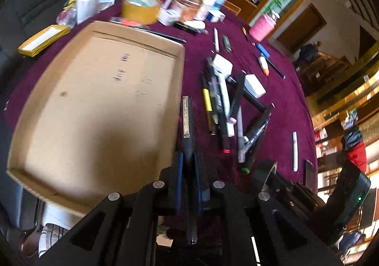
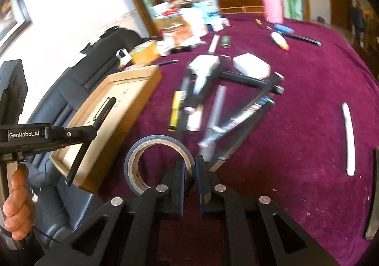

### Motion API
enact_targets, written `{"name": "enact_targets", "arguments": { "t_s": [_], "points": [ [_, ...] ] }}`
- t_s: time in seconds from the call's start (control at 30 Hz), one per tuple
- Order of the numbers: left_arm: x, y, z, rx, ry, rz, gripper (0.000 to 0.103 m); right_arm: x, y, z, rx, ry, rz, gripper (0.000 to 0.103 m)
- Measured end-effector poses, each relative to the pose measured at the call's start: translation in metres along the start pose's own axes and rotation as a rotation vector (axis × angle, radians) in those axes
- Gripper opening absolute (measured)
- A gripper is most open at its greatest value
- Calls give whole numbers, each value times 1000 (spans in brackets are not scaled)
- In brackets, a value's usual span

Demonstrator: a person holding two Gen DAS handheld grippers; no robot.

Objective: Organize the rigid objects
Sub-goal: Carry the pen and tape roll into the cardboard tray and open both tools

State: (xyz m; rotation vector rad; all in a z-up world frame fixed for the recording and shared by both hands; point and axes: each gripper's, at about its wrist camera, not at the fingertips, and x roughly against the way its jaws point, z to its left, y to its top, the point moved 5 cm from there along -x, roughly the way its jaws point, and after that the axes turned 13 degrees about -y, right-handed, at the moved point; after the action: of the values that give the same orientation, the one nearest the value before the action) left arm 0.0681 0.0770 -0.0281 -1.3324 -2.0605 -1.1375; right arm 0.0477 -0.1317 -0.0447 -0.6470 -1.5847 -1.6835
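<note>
- At the box's (image 1: 94,105) right edge, above the purple desk (image 1: 279,109), the left claw (image 1: 188,159) is clamped on a black pen (image 1: 187,119)
- The right claw (image 2: 190,171) pinches the wall of a tape roll (image 2: 156,161), lifted clear of the desk
- Risk: the pen sticks far out past the pads, so a quick swing may twist it loose
- Risk: the roll hangs by one thin wall and may tilt or drop onto the pens (image 2: 196,100) just beyond

Far jars (image 1: 189,3) blurred, pen pile (image 2: 201,100) smeared
</note>
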Motion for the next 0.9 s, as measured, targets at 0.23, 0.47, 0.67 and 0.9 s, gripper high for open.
{"name": "enact_targets", "arguments": {
  "t_s": [0.23,0.47,0.67,0.9],
  "points": [
    [31,11,57,84,56,-82,9,-1,13,67,143,43,7,9],
    [41,17,107,165,71,-116,9,-20,27,136,341,66,27,9],
    [36,21,133,188,97,-126,9,-51,26,182,469,65,90,10],
    [31,20,148,178,111,-112,9,-73,16,209,564,49,147,10]
  ]
}}
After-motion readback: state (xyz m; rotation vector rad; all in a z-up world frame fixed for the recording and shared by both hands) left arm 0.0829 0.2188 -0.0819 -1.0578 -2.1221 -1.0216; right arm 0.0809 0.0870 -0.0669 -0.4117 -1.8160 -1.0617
